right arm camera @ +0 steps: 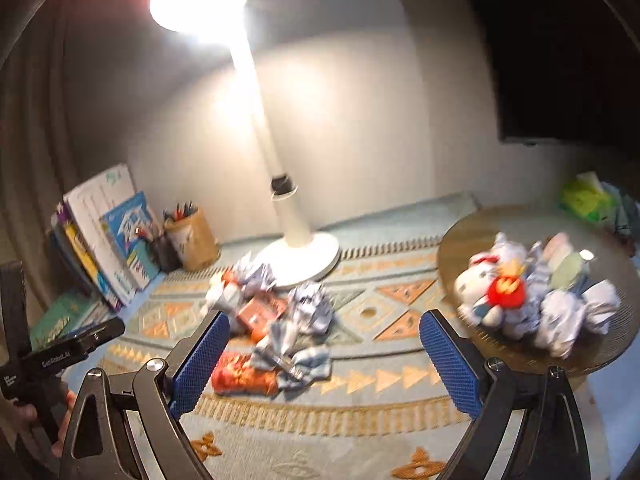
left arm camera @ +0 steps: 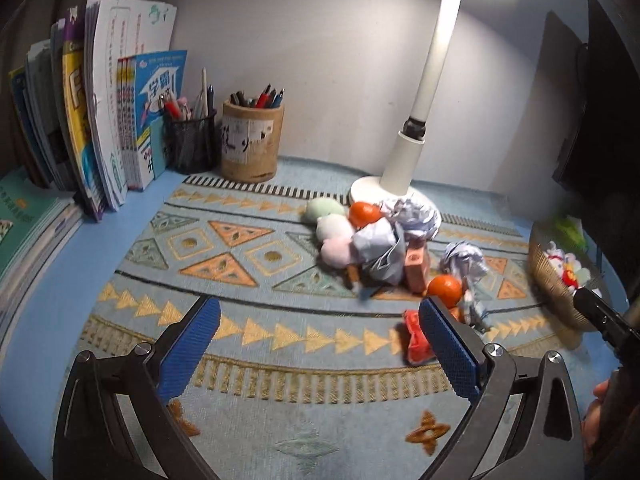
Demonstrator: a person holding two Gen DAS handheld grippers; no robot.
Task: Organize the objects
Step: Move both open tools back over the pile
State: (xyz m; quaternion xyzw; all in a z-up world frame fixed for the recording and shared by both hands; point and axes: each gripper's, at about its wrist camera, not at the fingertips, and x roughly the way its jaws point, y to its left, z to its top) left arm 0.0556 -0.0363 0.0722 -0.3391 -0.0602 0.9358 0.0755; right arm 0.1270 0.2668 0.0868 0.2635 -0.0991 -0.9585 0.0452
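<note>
A pile lies on the patterned mat (left arm camera: 240,264) by the lamp base: crumpled paper balls (left arm camera: 380,252), two oranges (left arm camera: 445,289), pastel plush balls (left arm camera: 334,232), an orange box (left arm camera: 416,266) and a red snack packet (left arm camera: 416,338). My left gripper (left arm camera: 320,344) is open and empty above the mat, left of the packet. My right gripper (right arm camera: 324,356) is open and empty, over the packet (right arm camera: 244,374) and paper (right arm camera: 312,308). A woven basket (right arm camera: 460,240) at right holds a plush toy (right arm camera: 500,284) and paper balls.
A white desk lamp (left arm camera: 404,160) stands behind the pile. Books (left arm camera: 108,120) and two pen holders (left arm camera: 250,144) line the back left wall. A dark monitor (left arm camera: 592,120) is at the right. A green packet (right arm camera: 588,200) lies behind the basket.
</note>
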